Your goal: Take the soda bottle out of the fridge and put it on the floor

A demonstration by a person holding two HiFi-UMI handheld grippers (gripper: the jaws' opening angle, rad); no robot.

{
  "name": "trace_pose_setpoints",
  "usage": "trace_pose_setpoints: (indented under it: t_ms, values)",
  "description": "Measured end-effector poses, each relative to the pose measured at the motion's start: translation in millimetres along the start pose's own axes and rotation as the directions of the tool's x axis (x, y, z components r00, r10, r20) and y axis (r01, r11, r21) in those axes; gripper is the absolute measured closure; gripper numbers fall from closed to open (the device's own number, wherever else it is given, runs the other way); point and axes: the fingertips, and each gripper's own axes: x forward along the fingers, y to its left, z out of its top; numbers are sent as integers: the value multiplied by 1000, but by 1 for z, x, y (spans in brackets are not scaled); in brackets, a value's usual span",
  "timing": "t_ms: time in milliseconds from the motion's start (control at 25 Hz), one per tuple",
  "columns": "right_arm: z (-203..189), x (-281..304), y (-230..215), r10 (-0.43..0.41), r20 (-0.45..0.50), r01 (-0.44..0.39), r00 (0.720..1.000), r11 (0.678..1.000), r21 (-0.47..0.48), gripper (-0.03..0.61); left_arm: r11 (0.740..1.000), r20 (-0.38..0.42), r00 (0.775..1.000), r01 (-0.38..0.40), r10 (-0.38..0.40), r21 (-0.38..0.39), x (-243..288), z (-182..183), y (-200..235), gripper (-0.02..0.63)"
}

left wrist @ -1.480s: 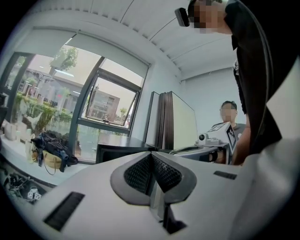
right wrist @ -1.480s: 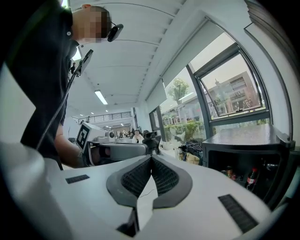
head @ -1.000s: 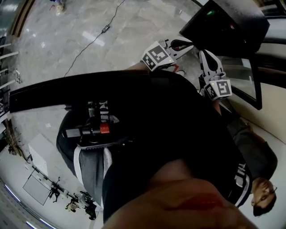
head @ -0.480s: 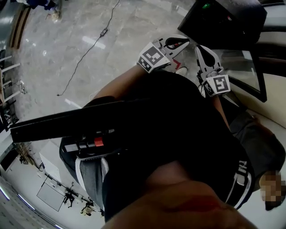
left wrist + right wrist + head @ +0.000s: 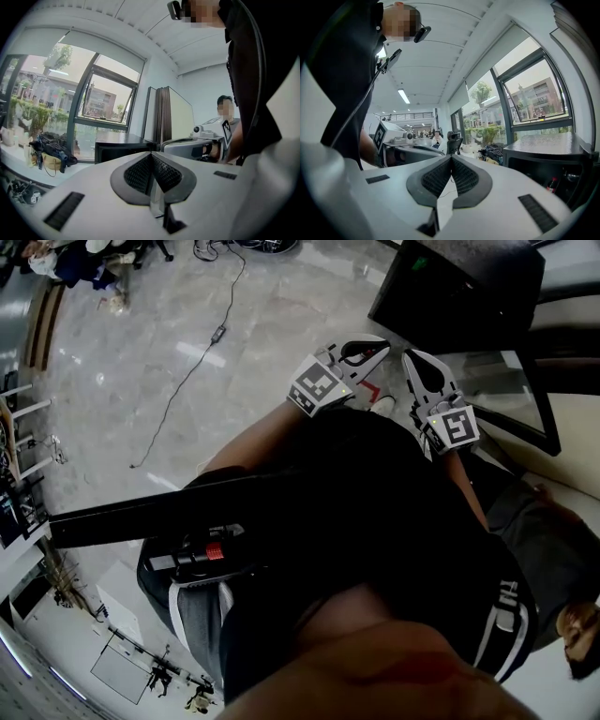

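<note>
Black fridge (image 5: 536, 161) — soda bottle (image 5: 553, 184) upright inside.

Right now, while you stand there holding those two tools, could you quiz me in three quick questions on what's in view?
1. True or false: the left gripper is clamped on something.
2. The right gripper is: A) wide open, B) shut and empty, C) gripping a cup.
3. Fill in: the black cable lies on the ____.
Key: 1 false; 2 B; 3 floor.
</note>
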Motion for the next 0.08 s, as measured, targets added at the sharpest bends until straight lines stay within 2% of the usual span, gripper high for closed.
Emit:
trace_pose_setpoints:
  t_ms: [80]
  values:
    - [1, -3, 2, 3, -2, -3, 1000, 1000, 3, 566, 1000, -1, 1000, 1, -1, -5, 0, 0, -6, 609]
